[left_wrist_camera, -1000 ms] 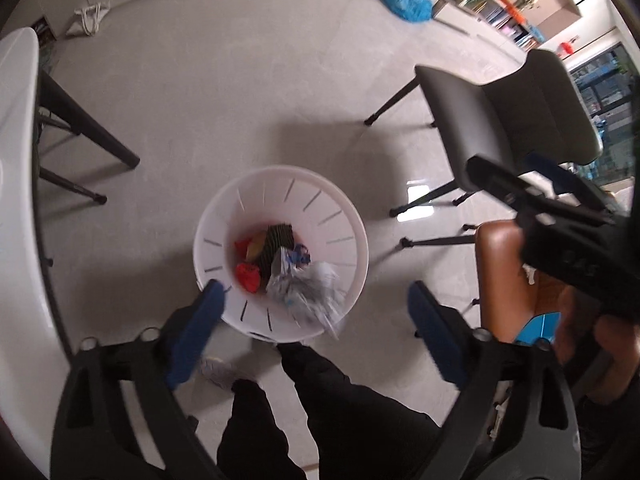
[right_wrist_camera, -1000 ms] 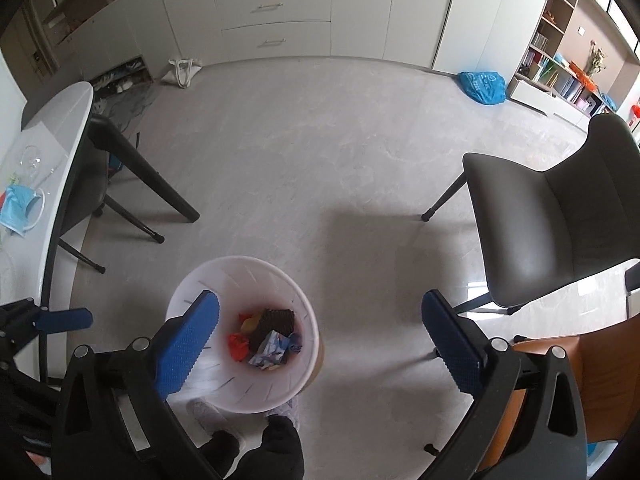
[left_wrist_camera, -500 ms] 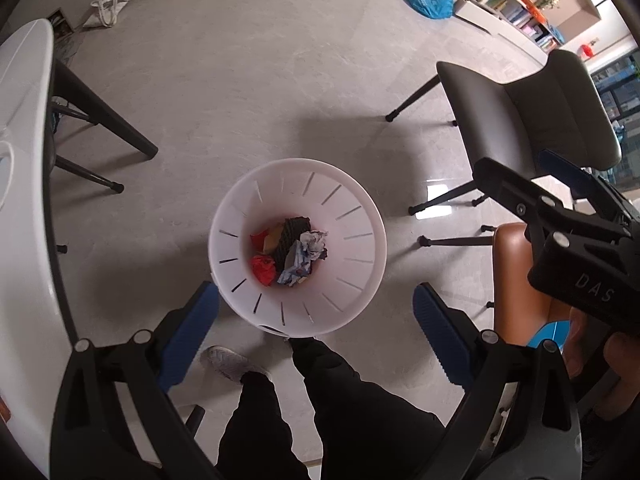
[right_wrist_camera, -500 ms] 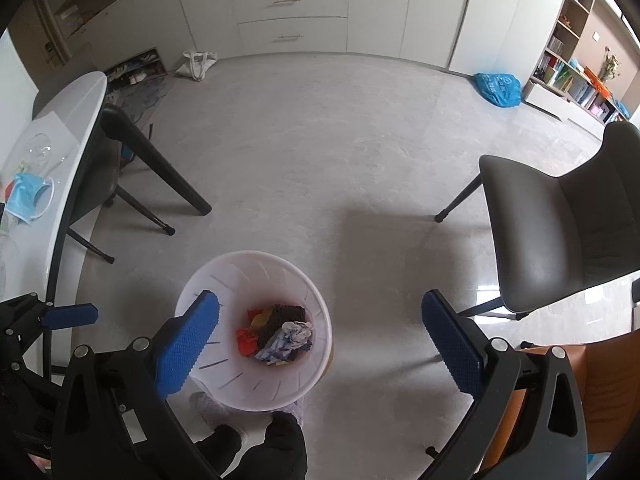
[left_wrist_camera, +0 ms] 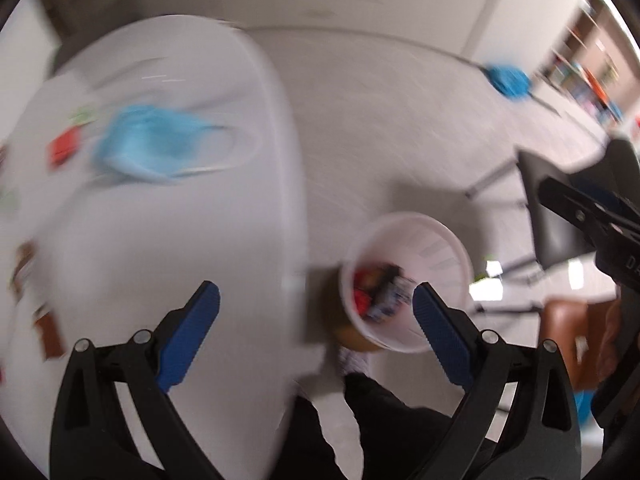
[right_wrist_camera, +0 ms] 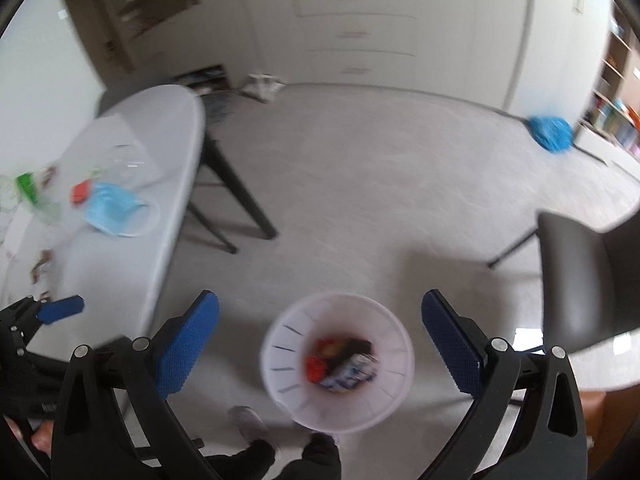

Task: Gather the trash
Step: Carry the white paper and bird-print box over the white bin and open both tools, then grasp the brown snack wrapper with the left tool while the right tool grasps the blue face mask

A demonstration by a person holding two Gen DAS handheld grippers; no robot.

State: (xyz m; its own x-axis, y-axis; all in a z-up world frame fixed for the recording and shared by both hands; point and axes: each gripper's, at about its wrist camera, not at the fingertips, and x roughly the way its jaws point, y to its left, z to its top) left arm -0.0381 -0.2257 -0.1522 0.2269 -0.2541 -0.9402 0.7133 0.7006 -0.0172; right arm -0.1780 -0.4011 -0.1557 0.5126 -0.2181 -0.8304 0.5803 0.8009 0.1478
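1. Since half a second ago both cameras have swung left: the white table (left_wrist_camera: 168,216), then only a sliver at the left wrist view's edge, now fills that view's left half, and the white bin (left_wrist_camera: 424,248) has slid from the centre to the right of it.
2. Left gripper (left_wrist_camera: 316,312) is spread wide with nothing between its blue pads (left_wrist_camera: 188,332); it hangs over the table's rounded edge, one pad above the tabletop and the other above the bin.
3. Right gripper (right_wrist_camera: 320,340) is likewise spread wide and empty, hanging over the floor with the bin (right_wrist_camera: 340,412) between its pads (right_wrist_camera: 188,344).
4. Trash in the bin (right_wrist_camera: 340,364), red, dark and pale crumpled pieces, lies at the bottom; the bin stands on the floor just beside the table, by the person's shoes (right_wrist_camera: 248,424).
5. A blue face mask (left_wrist_camera: 160,148) lies on the table with a small red piece (left_wrist_camera: 64,148) just beside it. The left wrist view shows them large but badly blurred.
6. Only the right wrist view shows the table's black legs (right_wrist_camera: 236,188), a green item (right_wrist_camera: 26,186) near the mask (right_wrist_camera: 112,210), the cabinet drawers (right_wrist_camera: 356,28) and the left gripper's blue tip (right_wrist_camera: 60,308) at its left edge.
7. Only the left wrist view shows brown scraps (left_wrist_camera: 48,332) at the table's near edge.
8. Both views show a grey chair (right_wrist_camera: 580,276) and a blue bag (right_wrist_camera: 550,134) on the floor.
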